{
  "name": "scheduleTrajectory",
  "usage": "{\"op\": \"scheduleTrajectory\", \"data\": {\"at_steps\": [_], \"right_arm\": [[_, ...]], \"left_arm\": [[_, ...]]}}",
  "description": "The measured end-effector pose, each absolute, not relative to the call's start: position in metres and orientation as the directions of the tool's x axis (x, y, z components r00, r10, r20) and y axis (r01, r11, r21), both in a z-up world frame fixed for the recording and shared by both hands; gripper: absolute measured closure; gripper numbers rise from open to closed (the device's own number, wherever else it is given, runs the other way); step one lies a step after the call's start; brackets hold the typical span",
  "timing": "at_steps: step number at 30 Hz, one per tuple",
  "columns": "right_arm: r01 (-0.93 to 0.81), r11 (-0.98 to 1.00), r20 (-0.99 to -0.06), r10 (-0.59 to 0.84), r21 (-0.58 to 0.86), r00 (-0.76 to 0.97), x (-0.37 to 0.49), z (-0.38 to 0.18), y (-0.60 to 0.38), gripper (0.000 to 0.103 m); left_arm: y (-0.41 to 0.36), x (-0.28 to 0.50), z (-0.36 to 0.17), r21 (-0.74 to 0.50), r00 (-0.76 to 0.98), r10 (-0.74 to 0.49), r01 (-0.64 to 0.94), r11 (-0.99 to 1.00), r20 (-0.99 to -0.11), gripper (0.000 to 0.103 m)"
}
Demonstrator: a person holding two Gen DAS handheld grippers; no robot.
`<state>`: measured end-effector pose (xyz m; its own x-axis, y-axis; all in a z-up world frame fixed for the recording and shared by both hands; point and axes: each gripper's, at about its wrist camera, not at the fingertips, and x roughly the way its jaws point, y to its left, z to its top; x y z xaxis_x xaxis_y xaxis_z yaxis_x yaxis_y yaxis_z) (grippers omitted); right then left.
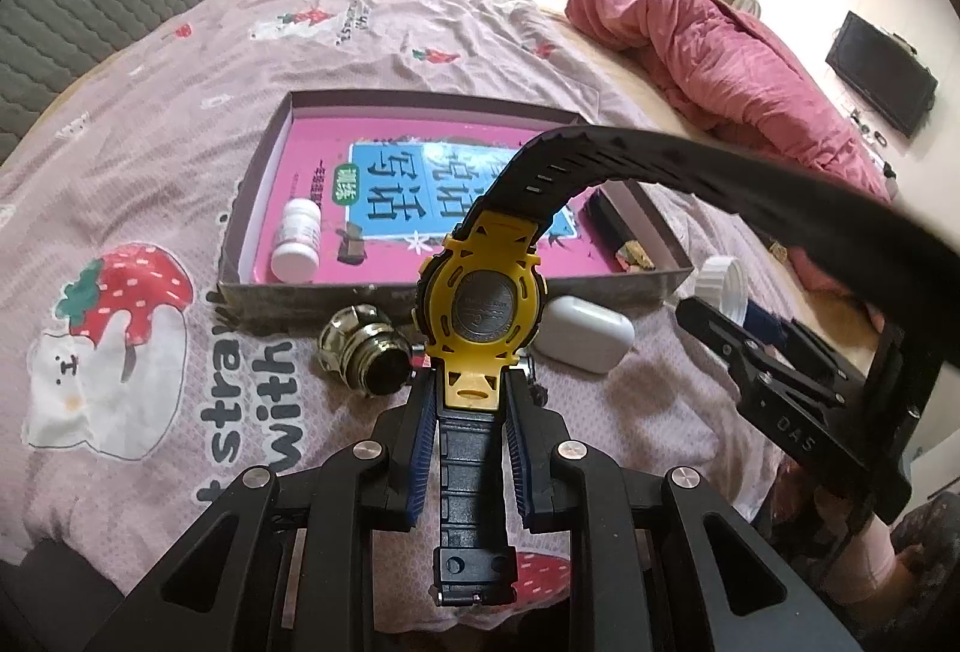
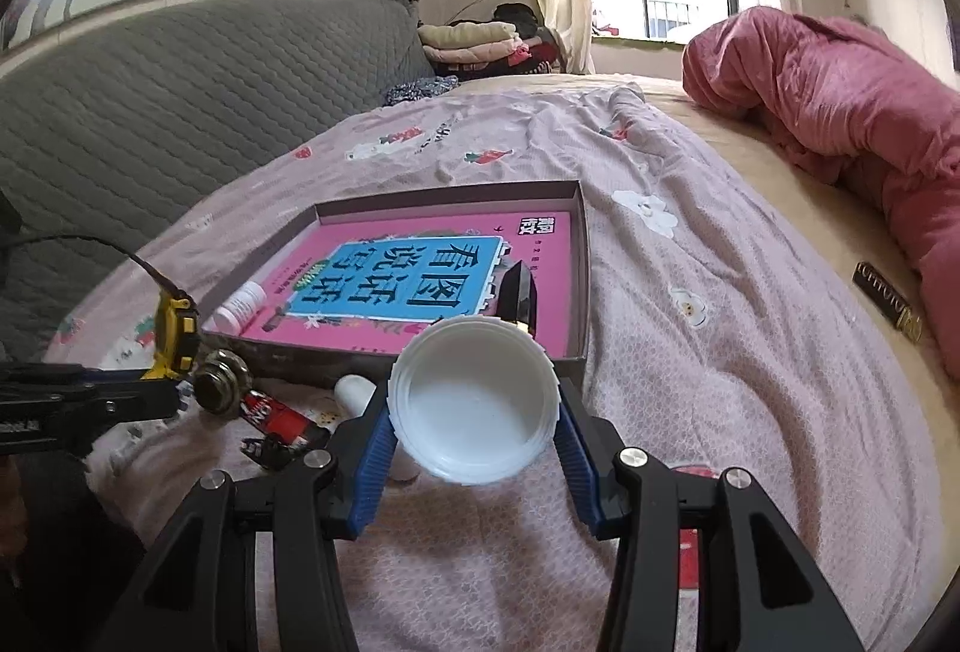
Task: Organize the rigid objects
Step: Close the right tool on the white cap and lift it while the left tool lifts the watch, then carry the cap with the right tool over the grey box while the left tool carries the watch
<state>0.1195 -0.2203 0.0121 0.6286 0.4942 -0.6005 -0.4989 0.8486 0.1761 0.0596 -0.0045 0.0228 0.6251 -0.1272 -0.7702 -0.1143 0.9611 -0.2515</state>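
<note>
Sheet (image 1: 252, 244) reads "with" (perhaps "straw…"); right gripper (image 1: 690, 307) arm "DAS".

Yellow watch (image 1: 480, 301) between clamped jaws

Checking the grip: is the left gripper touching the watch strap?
Touching. The left wrist view shows the left gripper with both blue pads pressed against the watch strap.
</note>
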Motion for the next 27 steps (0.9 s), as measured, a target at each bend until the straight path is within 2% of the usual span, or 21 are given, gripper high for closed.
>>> {"op": "scheduleTrajectory", "data": {"at_steps": [6, 27], "right_arm": [[-0.511, 0.846, -0.567, 0.499, 0.154, 0.655, 0.111, 0.024, -0.218, 0.053], [-0.517, 0.838, -0.536, 0.521, 0.174, 0.664, 0.118, 0.033, -0.212, 0.053]], "left_arm": [[0.000, 0.061, 0.028, -0.251, 0.642, -0.115, -0.124, 0.960, -0.758, 0.081], [0.017, 0.071, 0.033, -0.249, 0.675, -0.072, -0.170, 0.953, -0.735, 0.081]]}}
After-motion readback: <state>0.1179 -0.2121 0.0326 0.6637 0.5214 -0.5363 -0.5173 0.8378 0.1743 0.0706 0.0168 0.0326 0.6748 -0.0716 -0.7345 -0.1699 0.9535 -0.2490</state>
